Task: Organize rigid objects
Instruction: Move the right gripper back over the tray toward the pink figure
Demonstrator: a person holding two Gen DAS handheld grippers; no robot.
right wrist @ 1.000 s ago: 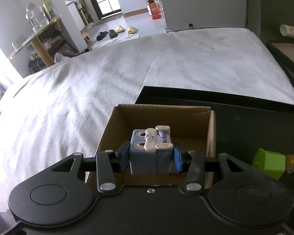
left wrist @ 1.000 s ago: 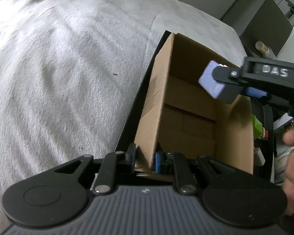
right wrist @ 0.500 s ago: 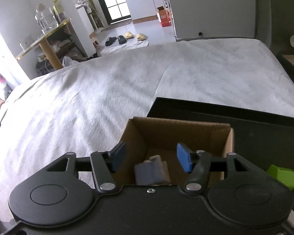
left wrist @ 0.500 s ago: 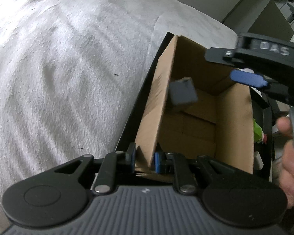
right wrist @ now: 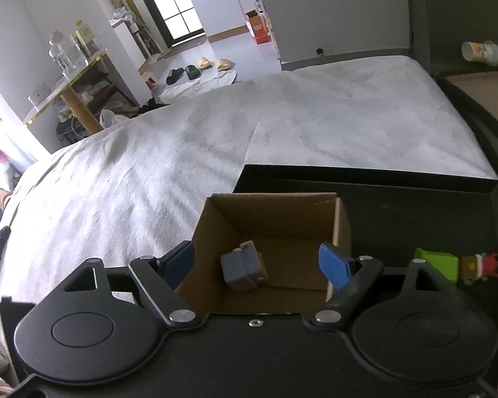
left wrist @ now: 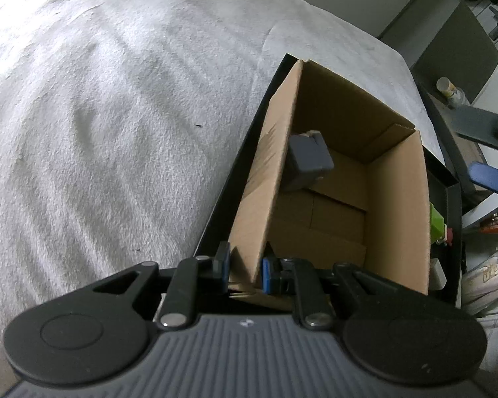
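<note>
a: what's the left gripper [left wrist: 244, 270] doing?

b: it's clamping the near corner of the box [left wrist: 395, 205]. its jaws are nearly together, pinching the cardboard wall between the blue pads, and it's pointing steeply down.

a: and the right gripper [right wrist: 257, 263]?

b: it's hanging above the box, jaws opening wide, nothing pressing on the pads. the toy [right wrist: 244, 267] is showing between them, but it's down inside the box, not in the grip.

a: where exactly is the toy sitting?

b: in the box, tipped over at an angle, close to the left wall as the left camera sees it [left wrist: 308, 159]. it's a grey-blue block with a pale bit on top. i can't tell if it's leaning on the wall or just beside it.

a: and the box?

b: it's standing open in a black tray [right wrist: 415, 205] that's lying on a white bed cover [right wrist: 215, 139].

a: anything else in the tray?

b: a green block [right wrist: 440, 263] is lying right of the box, with a small red figure [right wrist: 484, 263] just beside it. both are outside the box.
</note>
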